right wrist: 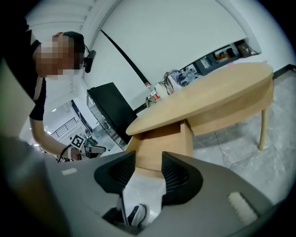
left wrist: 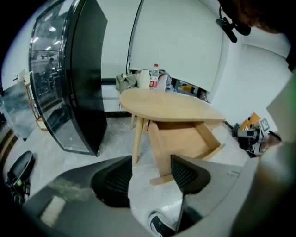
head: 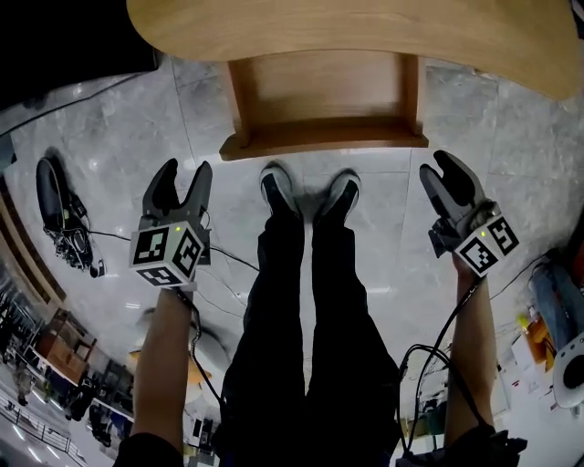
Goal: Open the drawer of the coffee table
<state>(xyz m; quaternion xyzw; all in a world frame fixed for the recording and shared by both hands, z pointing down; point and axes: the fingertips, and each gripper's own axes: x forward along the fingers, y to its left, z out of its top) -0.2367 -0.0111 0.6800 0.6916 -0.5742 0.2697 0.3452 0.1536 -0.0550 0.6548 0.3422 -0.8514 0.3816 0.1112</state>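
The drawer (head: 324, 100) stands pulled well out from under the oval coffee table (head: 365, 27), just ahead of the person's shoes (head: 278, 187). The opening looks done. The left gripper (head: 184, 173) and right gripper (head: 440, 169) hang clear on either side, both empty, the left's jaws wide and the right's narrower. Cables (head: 233, 258) trail over the tiled floor (head: 119, 137), and nothing blocks the drawer.

Table (head: 365, 27) light wood, drawer (head: 324, 91) warmer tan. Floor (head: 119, 137) grey veined marble. Left gripper (head: 184, 175), right gripper (head: 438, 168) black; cubes (head: 167, 251) black-white squares. Trousers (head: 301, 319) black.
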